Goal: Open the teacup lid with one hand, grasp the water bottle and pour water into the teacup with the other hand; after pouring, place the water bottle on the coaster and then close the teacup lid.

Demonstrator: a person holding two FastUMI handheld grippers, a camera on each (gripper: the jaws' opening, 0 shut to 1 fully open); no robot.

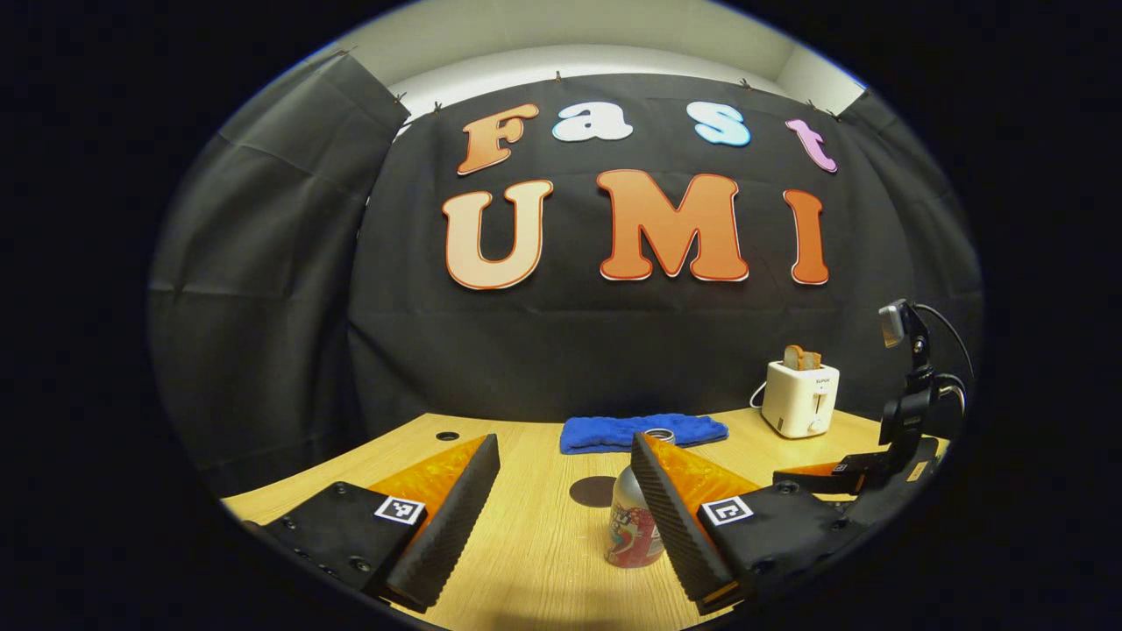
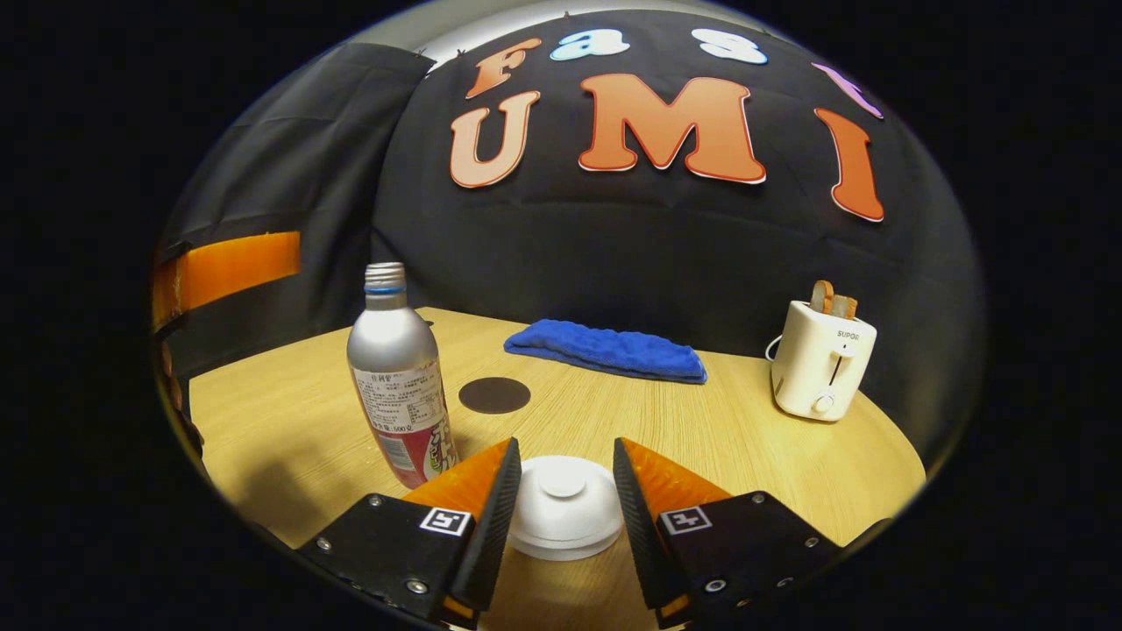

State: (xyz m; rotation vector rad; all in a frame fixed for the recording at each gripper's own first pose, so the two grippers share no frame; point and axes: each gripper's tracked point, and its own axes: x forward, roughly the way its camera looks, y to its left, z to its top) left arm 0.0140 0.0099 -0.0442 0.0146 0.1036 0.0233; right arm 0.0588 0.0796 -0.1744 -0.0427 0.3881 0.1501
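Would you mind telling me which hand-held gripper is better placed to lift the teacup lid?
The right hand-held gripper: its open fingers flank the lid. The left hand-held gripper is by the bottle.

A silver water bottle (image 2: 399, 377) stood upright, capped; right of it the white lidded teacup (image 2: 564, 508); farther back, a dark round coaster (image 2: 494, 395).

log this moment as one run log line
stage: pre-lift | right gripper: open around teacup lid | left gripper: open beside water bottle | coaster: bare
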